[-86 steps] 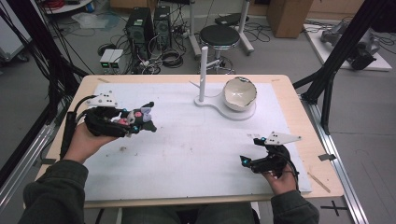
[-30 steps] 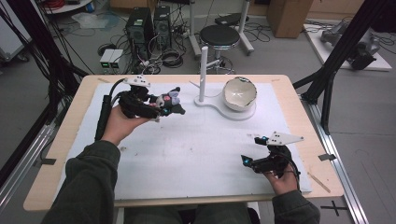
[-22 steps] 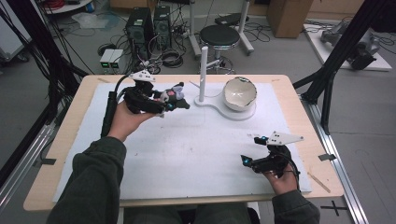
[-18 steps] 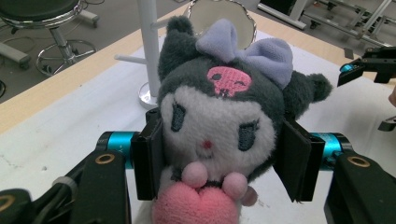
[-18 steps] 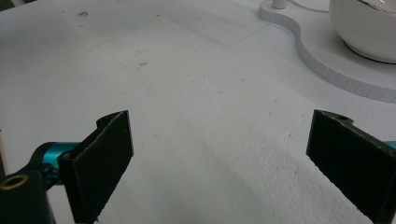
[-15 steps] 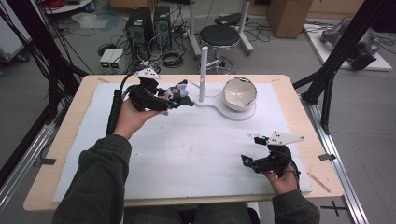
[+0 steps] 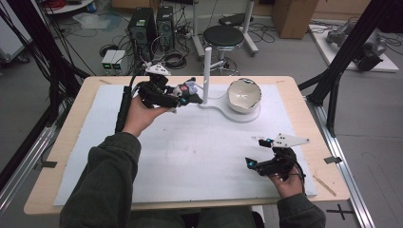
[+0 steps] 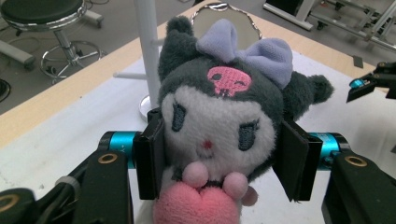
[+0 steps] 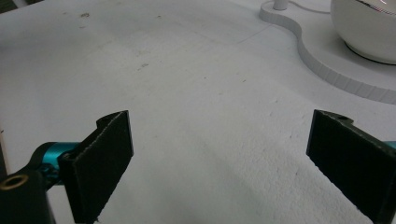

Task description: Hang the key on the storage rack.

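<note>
White foam matting (image 7: 190, 156) covers the wooden table, across which the left gripper (image 7: 183, 98), clamped on a grey-and-white plush doll with lilac bow (image 8: 219, 116), has travelled to the white post stand (image 7: 207, 66), suggesting placement there, while the right gripper (image 7: 254, 164) rests agape.

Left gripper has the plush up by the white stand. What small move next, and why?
Probably ease the left gripper rightward toward the white bowl: its jaws clamp the grey plush doll with the lilac bow, the white post stands just ahead, and the bowl looks empty.
</note>
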### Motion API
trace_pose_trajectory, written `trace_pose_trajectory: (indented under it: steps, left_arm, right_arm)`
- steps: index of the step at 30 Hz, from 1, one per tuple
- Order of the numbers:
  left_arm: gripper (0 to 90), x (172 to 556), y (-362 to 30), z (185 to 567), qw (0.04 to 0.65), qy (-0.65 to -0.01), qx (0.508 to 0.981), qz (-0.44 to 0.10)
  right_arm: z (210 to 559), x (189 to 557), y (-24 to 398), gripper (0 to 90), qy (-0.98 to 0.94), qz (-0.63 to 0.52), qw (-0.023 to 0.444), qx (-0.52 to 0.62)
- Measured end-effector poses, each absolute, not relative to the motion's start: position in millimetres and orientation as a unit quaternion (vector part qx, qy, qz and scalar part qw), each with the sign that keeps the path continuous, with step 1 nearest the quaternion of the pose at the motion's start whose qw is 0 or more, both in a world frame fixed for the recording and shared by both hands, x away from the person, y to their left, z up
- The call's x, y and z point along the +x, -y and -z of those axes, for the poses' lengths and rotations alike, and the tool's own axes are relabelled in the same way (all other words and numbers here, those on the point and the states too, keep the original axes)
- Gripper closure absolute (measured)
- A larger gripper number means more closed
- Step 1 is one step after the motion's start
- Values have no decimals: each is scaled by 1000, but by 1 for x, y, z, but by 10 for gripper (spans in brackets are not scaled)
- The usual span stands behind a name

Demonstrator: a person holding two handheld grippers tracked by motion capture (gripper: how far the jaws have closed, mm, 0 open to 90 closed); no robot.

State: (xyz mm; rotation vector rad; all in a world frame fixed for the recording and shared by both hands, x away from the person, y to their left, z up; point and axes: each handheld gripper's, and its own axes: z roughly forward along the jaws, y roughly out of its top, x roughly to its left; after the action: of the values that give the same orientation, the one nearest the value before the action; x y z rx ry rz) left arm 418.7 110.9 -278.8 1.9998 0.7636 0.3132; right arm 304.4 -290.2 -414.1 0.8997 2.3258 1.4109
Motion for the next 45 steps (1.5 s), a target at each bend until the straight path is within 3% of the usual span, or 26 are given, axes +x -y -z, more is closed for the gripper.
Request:
trace_pose_trajectory:
  steps: [17,45]
  left_arm:
    - [433,434,-100,284,455,-336,813,-138]
    - [434,456,-78,281,483,-376,776,-156]
  right_arm:
    - [414,306,292,62,-800,-492,138,314]
    - [414,307,292,62,-800,-495,135,311]
